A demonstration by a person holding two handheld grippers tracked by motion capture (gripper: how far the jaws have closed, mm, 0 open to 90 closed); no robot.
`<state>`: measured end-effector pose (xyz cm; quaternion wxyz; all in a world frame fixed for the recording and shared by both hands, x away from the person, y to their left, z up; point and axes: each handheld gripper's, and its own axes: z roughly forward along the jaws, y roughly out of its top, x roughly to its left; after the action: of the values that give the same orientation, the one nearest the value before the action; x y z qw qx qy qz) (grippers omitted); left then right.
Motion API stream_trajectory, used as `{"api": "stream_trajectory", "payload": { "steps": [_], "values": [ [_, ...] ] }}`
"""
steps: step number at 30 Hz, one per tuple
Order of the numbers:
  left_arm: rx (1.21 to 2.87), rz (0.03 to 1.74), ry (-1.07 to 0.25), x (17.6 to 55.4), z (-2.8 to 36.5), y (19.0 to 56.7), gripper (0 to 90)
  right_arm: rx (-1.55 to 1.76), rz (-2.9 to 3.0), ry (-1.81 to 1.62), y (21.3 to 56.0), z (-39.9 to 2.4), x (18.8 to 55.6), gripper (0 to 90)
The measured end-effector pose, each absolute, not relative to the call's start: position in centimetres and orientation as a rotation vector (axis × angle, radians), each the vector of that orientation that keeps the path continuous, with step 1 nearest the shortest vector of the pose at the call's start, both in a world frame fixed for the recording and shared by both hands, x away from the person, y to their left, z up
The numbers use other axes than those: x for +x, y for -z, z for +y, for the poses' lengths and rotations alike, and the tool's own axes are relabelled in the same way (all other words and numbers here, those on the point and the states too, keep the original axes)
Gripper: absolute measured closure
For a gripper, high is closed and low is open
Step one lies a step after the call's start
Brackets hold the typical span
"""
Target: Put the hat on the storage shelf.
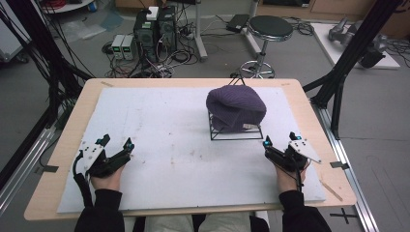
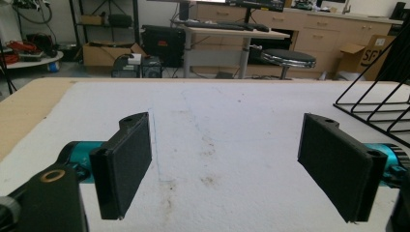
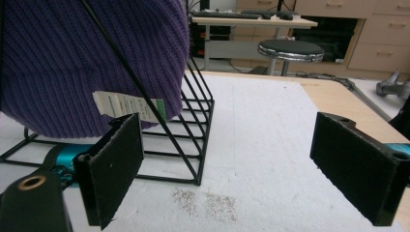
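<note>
Both tools rest low on the surface, near the person's edge, and nothing is held yet, so I judge this as the starting step, before any reach. The left hand-held gripper [image 1: 116, 142] lies at the left side with its jaws spread wide; in the left gripper view the two black pads [image 2: 126, 162] stand far apart with only bare board between them. The right hand-held gripper [image 1: 280, 141] lies at the right side, also with jaws spread and holding nothing.

The thing nearest to the work is the purple knitted wool beanie [image 1: 236, 107], which sits draped over the black wire frame stand [image 1: 235, 133] on the far right part of the surface. The right gripper view shows it close by, with a small white and green paper label [image 3: 126, 106] hanging at its lower edge, just above the left pad.

The next move probably belongs to the right tool: go forward and up, then close the jaws on the soft knit and not on the thin wires, which could catch a pad.

The surface is a light wooden table [image 1: 77, 121] covered by a white foam board [image 1: 159, 125] with some brown stains. Behind it there is a grey floor with computer boxes [image 1: 154, 29], many cables and a round black stool [image 1: 270, 28].
</note>
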<state>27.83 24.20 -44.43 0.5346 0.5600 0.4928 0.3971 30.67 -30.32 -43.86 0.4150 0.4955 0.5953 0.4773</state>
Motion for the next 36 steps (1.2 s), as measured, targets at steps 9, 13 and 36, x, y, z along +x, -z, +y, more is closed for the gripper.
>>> {"api": "stream_trajectory", "payload": {
  "steps": [9, 13, 36],
  "values": [
    [1.304, 1.201, -0.934, 27.73, 24.58, 44.40, 20.8, 1.268, 1.509, -1.207, 43.94, -30.45, 30.75, 11.1],
    [1.294, 1.213, -0.936, 27.75, 24.74, 44.42, 20.8, 1.288, 1.516, -1.207, 44.08, -30.45, 30.91, 11.1],
    [1.305, 1.204, -0.939, 27.74, 24.61, 44.40, 21.1, 1.313, 1.542, -1.256, 44.27, -30.55, 31.11, 11.1]
  ]
}}
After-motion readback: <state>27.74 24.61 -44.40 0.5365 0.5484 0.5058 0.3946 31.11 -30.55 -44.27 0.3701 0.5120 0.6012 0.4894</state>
